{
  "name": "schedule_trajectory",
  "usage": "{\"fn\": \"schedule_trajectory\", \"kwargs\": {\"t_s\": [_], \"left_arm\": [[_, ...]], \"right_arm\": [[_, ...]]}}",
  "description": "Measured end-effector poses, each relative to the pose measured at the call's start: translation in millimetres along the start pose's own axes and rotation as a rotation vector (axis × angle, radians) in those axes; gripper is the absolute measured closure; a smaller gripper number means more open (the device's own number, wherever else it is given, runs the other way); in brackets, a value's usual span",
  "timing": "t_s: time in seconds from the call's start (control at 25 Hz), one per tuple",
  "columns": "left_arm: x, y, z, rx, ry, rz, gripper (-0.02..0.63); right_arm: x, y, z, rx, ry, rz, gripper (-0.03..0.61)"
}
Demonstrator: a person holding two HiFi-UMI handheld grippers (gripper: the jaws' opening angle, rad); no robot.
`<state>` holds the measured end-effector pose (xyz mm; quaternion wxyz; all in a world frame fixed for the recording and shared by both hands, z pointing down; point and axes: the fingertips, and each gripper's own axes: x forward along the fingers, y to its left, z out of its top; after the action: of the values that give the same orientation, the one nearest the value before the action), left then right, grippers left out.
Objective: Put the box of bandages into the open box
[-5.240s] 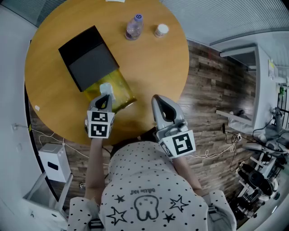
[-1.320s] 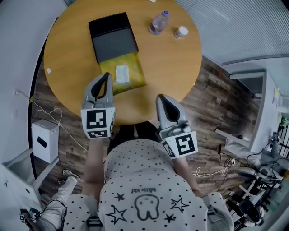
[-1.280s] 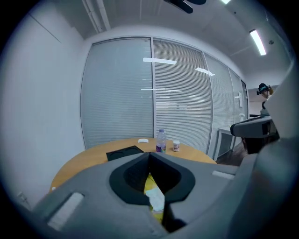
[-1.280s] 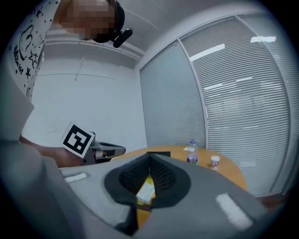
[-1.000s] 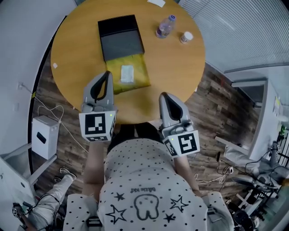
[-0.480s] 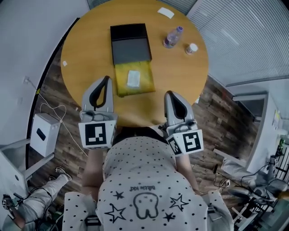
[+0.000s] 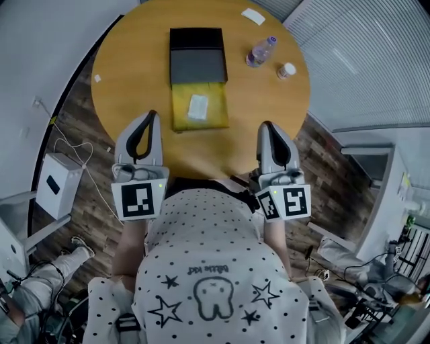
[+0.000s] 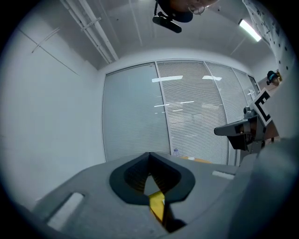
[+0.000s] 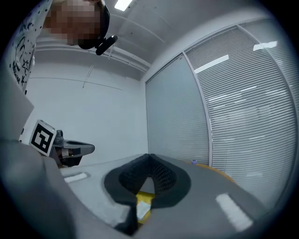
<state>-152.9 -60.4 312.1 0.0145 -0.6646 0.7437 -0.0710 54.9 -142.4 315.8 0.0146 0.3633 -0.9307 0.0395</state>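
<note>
table edge: round wooden table (image 7: 127, 74); its near rim lies just under both gripper noses.
open box (image 7: 180, 111): mid-table, 12 o'clock of the person; black lid (image 7: 197, 64) at the far end, yellow tray nearest.
box of bandages (image 7: 198, 106): white, lying flat inside the yellow tray.
free room: bare wood at 9 and 3 o'clock of the open box; bottle (image 7: 261, 52) and small jar (image 7: 287, 70) at its 2 o'clock, well apart; card (image 7: 253, 16) at the far rim.
left gripper (image 7: 150, 114): jaws clamped together, nothing between; level, nose to 12, at the tray's 7 o'clock, apart from it.
right gripper (image 7: 267, 124): jaws pressed together, empty; level, nose to 12, at the tray's 5 o'clock.
</note>
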Motion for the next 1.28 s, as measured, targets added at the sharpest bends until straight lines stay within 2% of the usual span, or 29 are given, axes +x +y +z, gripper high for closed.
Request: {"fn": "schedule_trajectory", "kwargs": {"t_s": [0.52,0.92,1.28], "left_arm": [[-22,-15,2,-0.013,0.009,0.009,0.604],[-22,-21,0,-0.038,0.042,0.028,0.604],[-17,-23,2,-0.007,0.04,0.02,0.604]], "right_arm": [[-15,-6,7,-0.002,-0.009,0.02,0.574],[-25,-27,2,0.032,-0.002,-0.013,0.574],[-20,-16,0,-0.041,0.025,0.021,0.574]]}}
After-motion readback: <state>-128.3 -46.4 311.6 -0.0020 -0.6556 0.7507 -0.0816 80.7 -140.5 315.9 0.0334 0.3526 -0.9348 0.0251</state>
